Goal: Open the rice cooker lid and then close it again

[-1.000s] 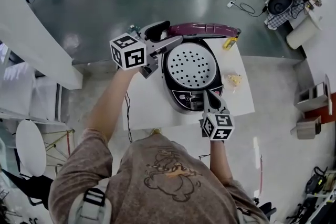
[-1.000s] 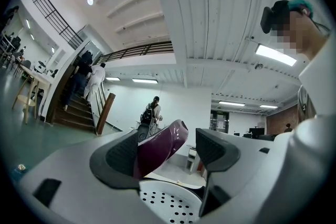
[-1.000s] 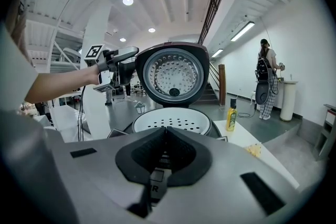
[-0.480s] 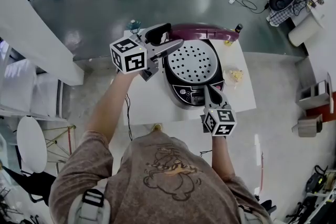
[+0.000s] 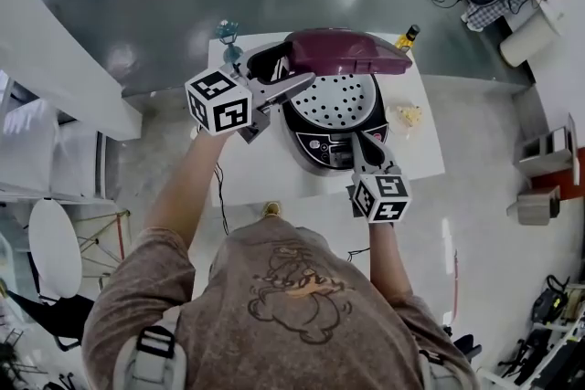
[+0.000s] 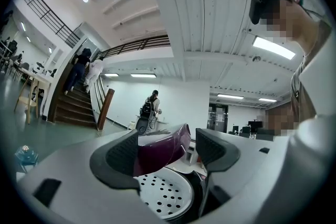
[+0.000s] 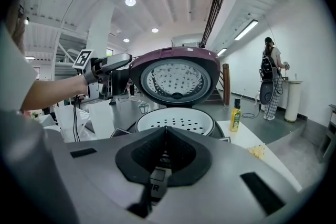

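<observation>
You had one rice cooker (image 5: 320, 146) on the white surface (image 5: 420, 162), its one maroon lid (image 5: 343, 50) raised at the far side. Your left tongs (image 5: 302, 63) stood apart at the lid's left end, and your right tongs (image 5: 361, 142) were together at the near panel. Since a second earlier, the lid had tipped down from upright.

From where I'm standing, the raised lid (image 5: 343, 50) is covering the back of the rice cooker (image 5: 315, 151) and the far part of the perforated tray (image 5: 338, 100) in the head view. In the left gripper view, one pad of the left gripper (image 6: 168, 139) is hiding the lid's near edge, so contact there is not showing. The right gripper (image 7: 164, 139) is blocking the cooker's front panel in its own view. The bottle (image 5: 407, 36) label, the yellowish lump (image 5: 406, 115) and the teal thing (image 5: 228, 32) are showing too small to identify. The person (image 5: 274, 306) is hiding the table's (image 5: 420, 155) near edge.
</observation>
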A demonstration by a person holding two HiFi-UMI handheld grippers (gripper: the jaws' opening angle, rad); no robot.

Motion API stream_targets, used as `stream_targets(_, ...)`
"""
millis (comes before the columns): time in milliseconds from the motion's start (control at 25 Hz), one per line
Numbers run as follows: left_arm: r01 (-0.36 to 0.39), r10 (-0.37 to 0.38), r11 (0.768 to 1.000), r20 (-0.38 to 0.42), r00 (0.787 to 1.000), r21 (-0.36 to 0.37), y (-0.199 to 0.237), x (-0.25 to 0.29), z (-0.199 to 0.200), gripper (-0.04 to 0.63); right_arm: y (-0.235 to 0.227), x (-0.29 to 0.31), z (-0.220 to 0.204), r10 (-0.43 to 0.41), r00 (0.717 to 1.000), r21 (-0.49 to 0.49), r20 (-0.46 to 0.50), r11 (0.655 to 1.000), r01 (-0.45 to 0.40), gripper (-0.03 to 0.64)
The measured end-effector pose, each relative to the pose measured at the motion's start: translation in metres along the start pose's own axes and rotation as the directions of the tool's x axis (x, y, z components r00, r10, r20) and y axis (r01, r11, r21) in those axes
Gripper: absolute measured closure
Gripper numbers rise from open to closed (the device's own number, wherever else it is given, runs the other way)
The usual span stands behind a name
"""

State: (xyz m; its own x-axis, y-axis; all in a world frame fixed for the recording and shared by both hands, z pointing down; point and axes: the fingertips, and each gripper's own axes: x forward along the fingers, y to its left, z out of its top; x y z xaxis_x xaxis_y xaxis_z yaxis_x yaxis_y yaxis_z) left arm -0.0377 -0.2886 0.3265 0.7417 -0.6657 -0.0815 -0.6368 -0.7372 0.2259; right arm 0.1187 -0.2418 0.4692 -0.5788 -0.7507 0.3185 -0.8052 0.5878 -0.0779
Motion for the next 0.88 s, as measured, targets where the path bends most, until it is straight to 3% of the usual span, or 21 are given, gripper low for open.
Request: stream_targets(880,-0.032,0.031,0.999,-0.033,0.999,-0.043,-0.021,-0.011,-0.049,0.256,0.002,-0.001,0.0,0.004,1.0,-0.042,0.016,0.999,-0.003,0.613)
